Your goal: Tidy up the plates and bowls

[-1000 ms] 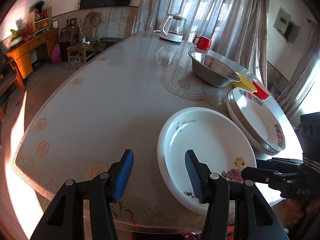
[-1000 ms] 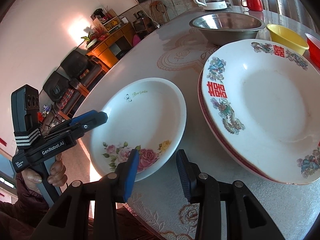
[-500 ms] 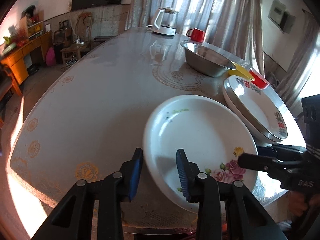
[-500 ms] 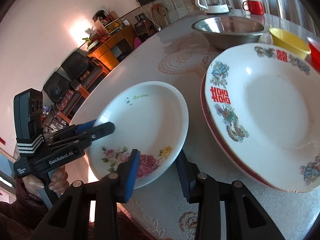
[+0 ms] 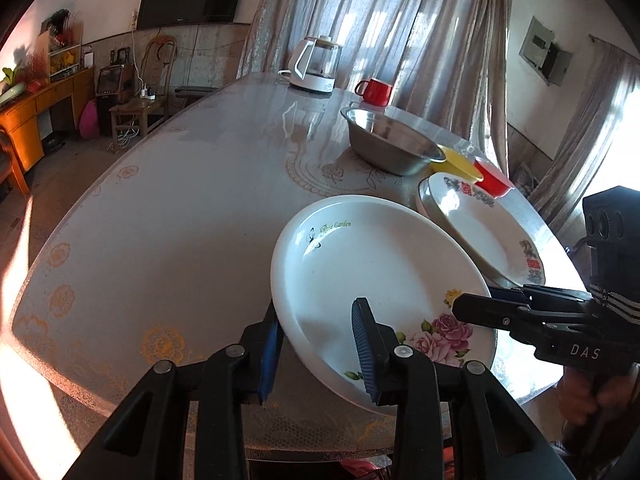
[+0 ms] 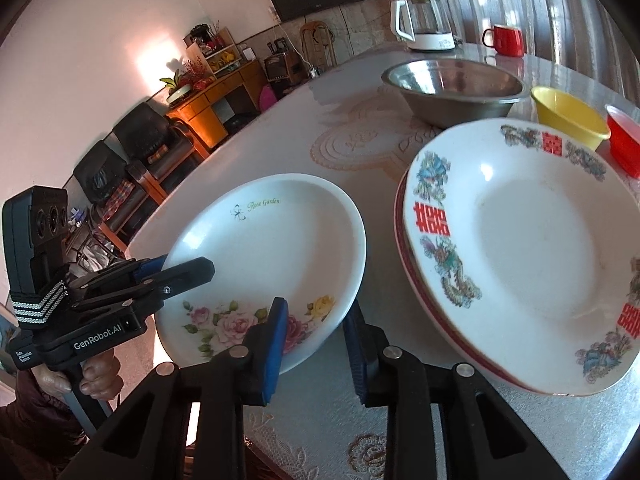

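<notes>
A white rose-patterned plate [image 5: 380, 272] is tilted above the table, its left side raised. My left gripper [image 5: 318, 344] is shut on its near-left rim; it also shows in the right wrist view [image 6: 176, 270]. My right gripper [image 6: 316, 340] has its jaws around the plate's [image 6: 268, 256] near-right rim, one finger above and one below; it also shows in the left wrist view [image 5: 476, 306]. A stack of dragon-patterned plates [image 6: 528, 248] lies to the right, also in the left wrist view [image 5: 480, 224].
A steel bowl [image 5: 392, 144], a yellow bowl [image 5: 460, 162] and a red bowl [image 5: 494, 180] stand behind the stack. A kettle [image 5: 314, 66] and a red mug [image 5: 376, 91] stand at the far edge. The table's lace cover [image 5: 160, 216] stretches left.
My left gripper has closed on the plate's rim and lifted that side. My right gripper has slid onto the plate's near rim.
</notes>
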